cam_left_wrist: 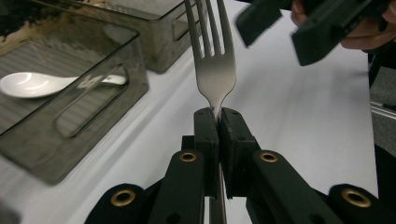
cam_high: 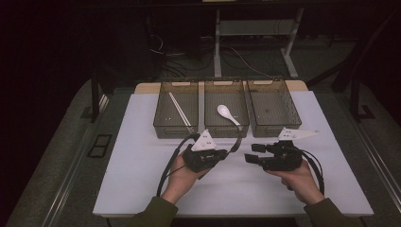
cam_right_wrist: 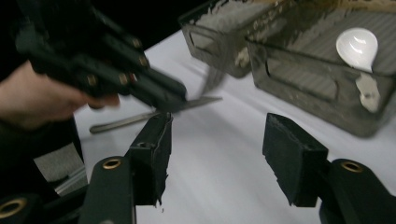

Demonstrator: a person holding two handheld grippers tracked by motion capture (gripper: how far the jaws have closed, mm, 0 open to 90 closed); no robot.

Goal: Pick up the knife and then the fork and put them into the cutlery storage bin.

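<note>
A metal fork (cam_left_wrist: 215, 70) stands tines-up between the jaws of my left gripper (cam_left_wrist: 218, 116), which is shut on its neck. In the high view the left gripper (cam_high: 221, 154) hovers over the white table in front of the middle bin. My right gripper (cam_high: 251, 156) faces it from the right, a short gap apart. In the right gripper view my right gripper (cam_right_wrist: 217, 140) stands open with nothing between its jaws. There the fork (cam_right_wrist: 121, 121) sticks out of the left gripper (cam_right_wrist: 159, 95), just beyond my open jaws.
Three see-through grey bins stand in a row at the back of the white table (cam_high: 142, 165). The left bin (cam_high: 176, 128) holds chopsticks (cam_high: 179, 109), the middle bin (cam_high: 226, 131) a white spoon (cam_high: 227, 113), and the right bin (cam_high: 274, 128) looks empty.
</note>
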